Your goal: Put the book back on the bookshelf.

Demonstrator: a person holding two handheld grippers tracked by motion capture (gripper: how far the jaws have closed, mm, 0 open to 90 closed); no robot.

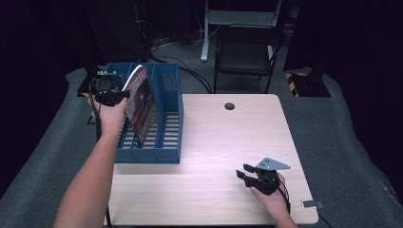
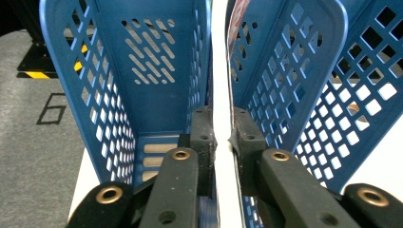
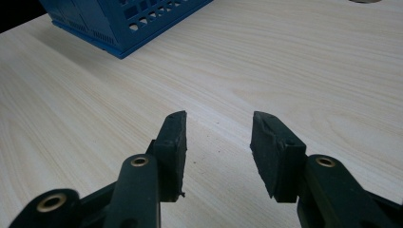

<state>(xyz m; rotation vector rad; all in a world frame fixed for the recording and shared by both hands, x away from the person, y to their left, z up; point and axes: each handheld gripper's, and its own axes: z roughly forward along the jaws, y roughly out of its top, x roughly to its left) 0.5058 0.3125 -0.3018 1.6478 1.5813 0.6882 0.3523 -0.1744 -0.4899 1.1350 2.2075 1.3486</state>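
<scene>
Over the table's left edge, high view: the left gripper point(image 1: 110, 90) pinches the top edge of a magazine point(image 1: 141, 105) that stands tilted in the middle compartment of the blue file rack point(image 1: 168, 124), its lower edge down among the floor slats.
Near the table's front right corner, high view: the right gripper point(image 1: 243, 174) rests low over the bare wooden table point(image 1: 218, 142), jaws parted with nothing between them, well apart from the rack.
Left gripper view: both black pads point(image 2: 203, 137) press on the magazine's thin white edge point(image 2: 219, 95), which runs up between two perforated dividers of the rack point(image 2: 157, 57).
Right gripper view: the jaws stand spread above the tabletop point(image 3: 266, 61); a corner of the rack point(image 3: 119, 21) lies beyond them.
Step in hand: judged from this, filing the magazine into the rack, at the point of letting go.
Next move: likely to spread the left jaws and lift the hand straight up, so the magazine stays leaning on its divider and is not dragged out.
Writing: the cover's red and dark print is too blurred to read; a number-like mark on the grey floor point(image 2: 50, 108) may be a six.
</scene>
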